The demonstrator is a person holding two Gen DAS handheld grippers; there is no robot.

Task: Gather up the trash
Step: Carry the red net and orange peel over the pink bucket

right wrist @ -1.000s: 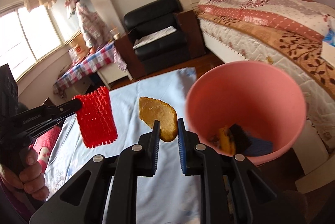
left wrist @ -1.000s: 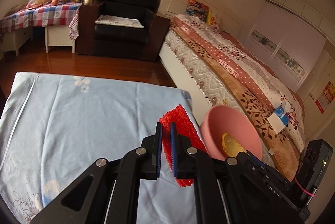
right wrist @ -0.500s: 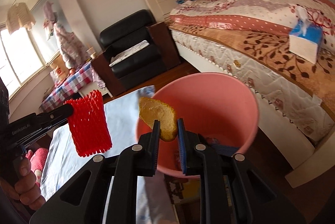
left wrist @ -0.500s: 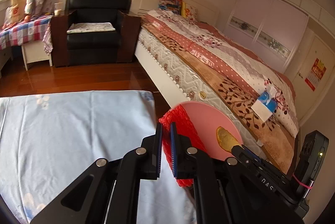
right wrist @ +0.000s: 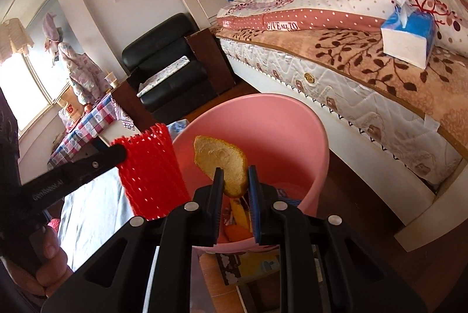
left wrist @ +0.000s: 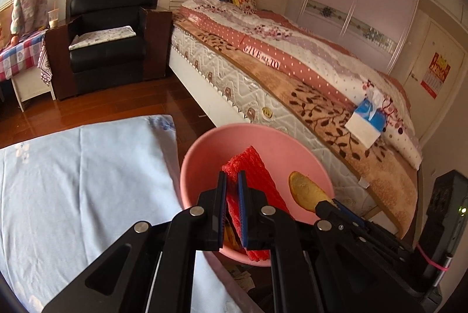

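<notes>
My left gripper is shut on a red foam net sleeve and holds it over the mouth of a pink bin. The sleeve also shows in the right wrist view, at the bin's left rim. My right gripper is shut on a yellow fruit peel above the pink bin. The peel shows in the left wrist view too. Several bits of trash lie at the bin's bottom.
A table with a light blue cloth lies left of the bin. A bed with a tissue box runs along the right. A black armchair and wooden floor lie beyond.
Both grippers have moved from over the blue cloth to over the pink bin, carrying the red sleeve and the peel. Both remain shut.
</notes>
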